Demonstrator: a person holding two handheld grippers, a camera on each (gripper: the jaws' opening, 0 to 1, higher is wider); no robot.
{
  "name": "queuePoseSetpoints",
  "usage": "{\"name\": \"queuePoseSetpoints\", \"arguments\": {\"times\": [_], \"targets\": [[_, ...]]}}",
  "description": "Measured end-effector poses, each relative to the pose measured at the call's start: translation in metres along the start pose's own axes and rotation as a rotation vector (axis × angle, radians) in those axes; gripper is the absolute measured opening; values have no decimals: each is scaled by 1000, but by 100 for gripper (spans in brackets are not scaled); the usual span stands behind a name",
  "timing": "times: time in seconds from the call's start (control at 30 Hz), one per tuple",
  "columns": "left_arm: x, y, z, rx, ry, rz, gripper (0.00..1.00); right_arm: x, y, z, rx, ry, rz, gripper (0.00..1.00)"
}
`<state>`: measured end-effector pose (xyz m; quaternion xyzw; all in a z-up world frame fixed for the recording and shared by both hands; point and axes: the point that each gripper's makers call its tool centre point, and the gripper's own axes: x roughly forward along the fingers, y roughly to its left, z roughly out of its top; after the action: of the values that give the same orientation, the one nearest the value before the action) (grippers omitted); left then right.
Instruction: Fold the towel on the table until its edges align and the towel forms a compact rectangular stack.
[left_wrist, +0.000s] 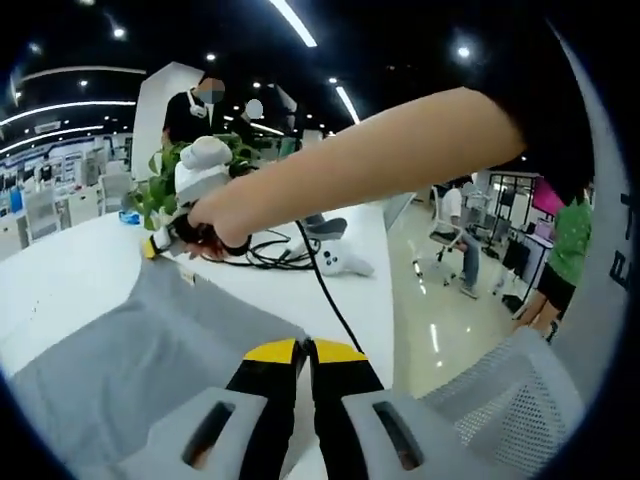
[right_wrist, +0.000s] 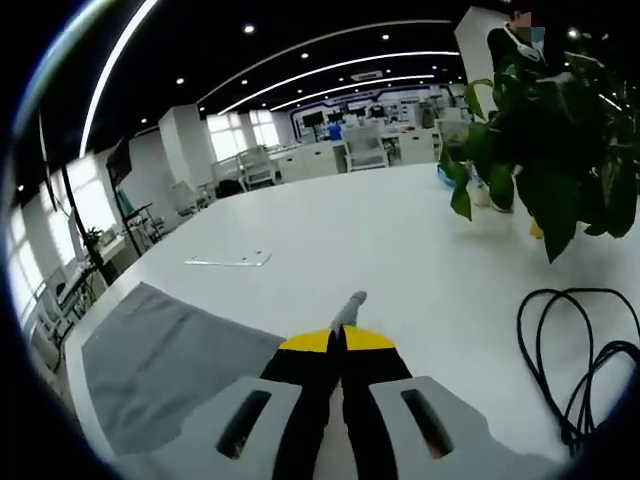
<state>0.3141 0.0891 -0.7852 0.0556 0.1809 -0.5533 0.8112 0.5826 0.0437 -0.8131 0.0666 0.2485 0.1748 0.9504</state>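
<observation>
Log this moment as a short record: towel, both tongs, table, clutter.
towel: grey towel spread flat on the white table, not yet a compact stack
right tongs: jaws closed, pinching a towel corner
left tongs: jaws closed at the near towel edge; grip on the cloth unclear
person: bare arm reaches across to the far corner
clutter: black cable, potted plant

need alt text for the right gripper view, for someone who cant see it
The right hand-held gripper, yellow-tipped jaws shut on a corner of the grey towel, lifts it off a white table. A potted plant and a coiled black cable sit to the right.
</observation>
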Motion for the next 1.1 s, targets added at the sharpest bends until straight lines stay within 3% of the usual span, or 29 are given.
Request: {"name": "queuePoseSetpoints", "arguments": {"times": [0.33,0.5,1.1], "targets": [[-51,16,11,-19,-30,54,4,3,46,26,22,-47,40,0],[-78,28,11,6,-28,87,4,21,71,39,3,-56,78,0],[-160,75,-7,-50,-36,268,5,65,147,61,-49,-46,175,0]]}}
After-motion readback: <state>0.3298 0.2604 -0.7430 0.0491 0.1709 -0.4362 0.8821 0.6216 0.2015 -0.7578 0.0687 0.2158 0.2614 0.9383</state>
